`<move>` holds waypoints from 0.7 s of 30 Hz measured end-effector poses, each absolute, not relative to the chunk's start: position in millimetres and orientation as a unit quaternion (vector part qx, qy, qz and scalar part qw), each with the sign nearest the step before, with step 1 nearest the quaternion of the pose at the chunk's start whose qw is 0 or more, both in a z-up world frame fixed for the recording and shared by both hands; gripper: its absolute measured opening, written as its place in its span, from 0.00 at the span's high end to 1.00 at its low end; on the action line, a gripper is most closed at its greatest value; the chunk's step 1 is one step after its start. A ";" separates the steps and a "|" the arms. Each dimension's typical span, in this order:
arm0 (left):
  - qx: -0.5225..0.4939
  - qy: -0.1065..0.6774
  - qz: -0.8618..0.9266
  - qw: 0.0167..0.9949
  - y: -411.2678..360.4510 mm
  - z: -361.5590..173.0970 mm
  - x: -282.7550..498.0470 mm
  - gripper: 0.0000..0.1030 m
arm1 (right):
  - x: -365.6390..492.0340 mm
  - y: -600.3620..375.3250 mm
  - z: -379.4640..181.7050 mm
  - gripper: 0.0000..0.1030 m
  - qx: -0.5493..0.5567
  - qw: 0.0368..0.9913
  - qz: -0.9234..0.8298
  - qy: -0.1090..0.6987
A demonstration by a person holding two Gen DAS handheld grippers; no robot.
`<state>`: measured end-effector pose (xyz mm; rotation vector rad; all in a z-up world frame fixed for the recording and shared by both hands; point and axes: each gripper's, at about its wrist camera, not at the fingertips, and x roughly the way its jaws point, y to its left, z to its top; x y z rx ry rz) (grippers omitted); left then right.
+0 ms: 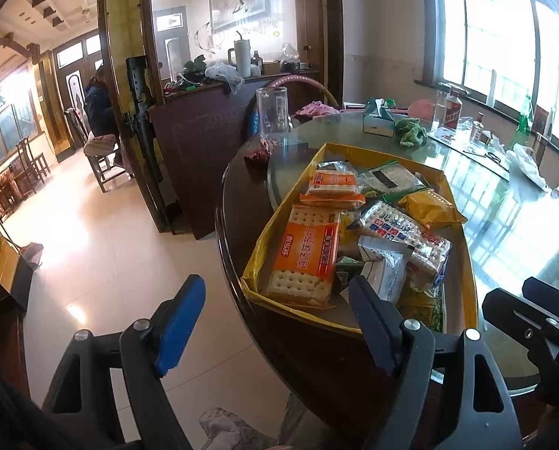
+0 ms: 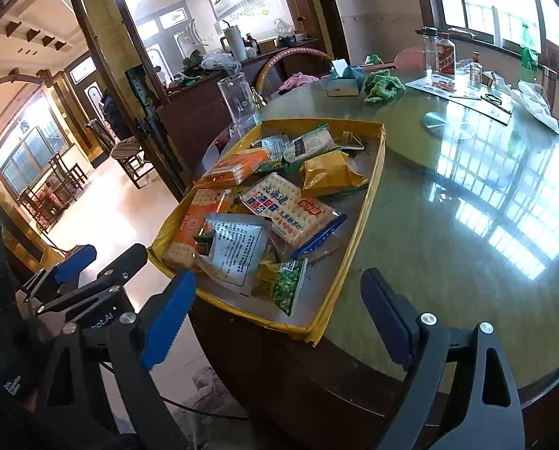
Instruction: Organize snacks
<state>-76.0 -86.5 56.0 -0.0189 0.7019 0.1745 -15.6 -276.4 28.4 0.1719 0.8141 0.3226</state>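
Note:
A shallow yellow cardboard tray (image 1: 463,247) (image 2: 369,202) sits at the near edge of the round glass-topped table. It holds several snack packs: an orange cracker pack (image 1: 309,255) (image 2: 191,225), a white-and-blue cracker pack (image 1: 407,232) (image 2: 290,210), a yellow bag (image 1: 429,208) (image 2: 328,168), a silver pouch (image 2: 238,247) and a green pack (image 2: 287,285). My left gripper (image 1: 279,322) is open and empty, in front of the tray's near left corner. My right gripper (image 2: 279,315) is open and empty, just short of the tray's near edge.
The table (image 2: 448,225) carries a clear jug (image 1: 272,112), a tissue box (image 1: 379,118), a green cloth (image 2: 382,84), bottles (image 2: 444,54) and papers at the far side. A wooden cabinet (image 1: 200,150) and chairs (image 1: 99,146) stand left over a tiled floor.

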 end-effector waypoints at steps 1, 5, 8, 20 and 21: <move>-0.009 0.343 0.085 0.935 -86.1 56.1 -76.4 0.23 | -15.1 -275.7 27.9 0.13 0.083 0.902 0.156 0.395; -0.009 0.344 0.085 0.935 -86.0 55.3 -76.5 0.23 | -14.3 -275.3 26.3 0.13 0.082 0.902 0.154 0.396; -0.010 0.346 0.084 0.934 -84.7 54.1 -76.0 0.23 | -13.9 -275.9 25.2 0.13 0.089 0.900 0.155 0.399; -0.012 0.349 0.086 0.933 -77.7 50.5 -74.2 0.23 | -9.5 -274.6 19.6 0.13 0.094 0.896 0.152 0.406; -0.013 0.350 0.087 0.933 -76.8 50.0 -73.6 0.23 | -9.5 -274.0 19.8 0.13 0.093 0.897 0.150 0.405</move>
